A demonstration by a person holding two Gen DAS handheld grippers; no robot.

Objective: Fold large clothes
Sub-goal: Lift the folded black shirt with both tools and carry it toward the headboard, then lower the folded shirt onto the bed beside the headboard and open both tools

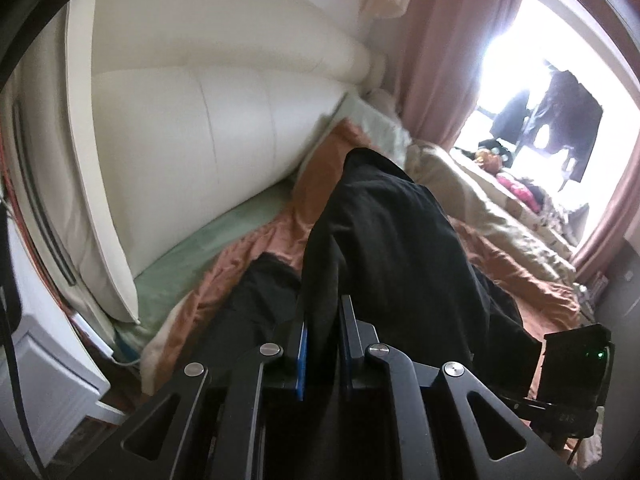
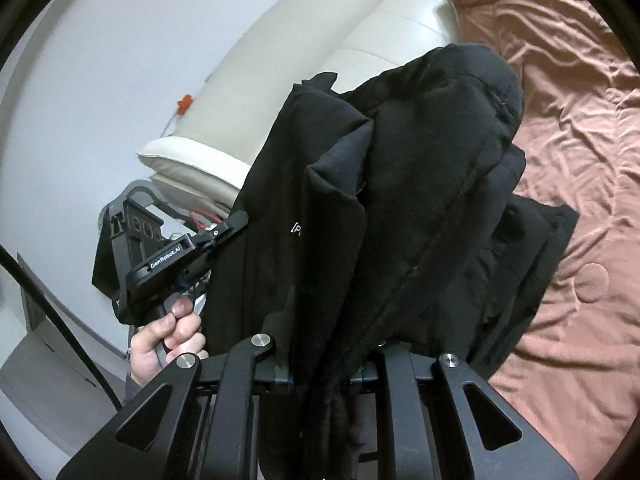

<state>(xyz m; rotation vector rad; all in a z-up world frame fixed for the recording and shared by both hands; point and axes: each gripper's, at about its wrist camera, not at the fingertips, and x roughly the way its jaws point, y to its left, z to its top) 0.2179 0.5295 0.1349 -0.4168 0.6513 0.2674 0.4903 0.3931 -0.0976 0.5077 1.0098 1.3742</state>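
Black garment lifted clear of the rust-coloured bedspread, bunched and draped over both tools. Left gripper: blue-padded fingers nearly together, clamped on a fold of cloth running up and away toward the cream headboard at far left. Same tool seen from the right wrist view at left, handle wrapped by a hand. Right gripper: jaws pinched on a thick ridge of the same cloth, lapel-like edge near centre. Two-point hold probably meant to spread the piece before laying it flat on the bedspread at right.
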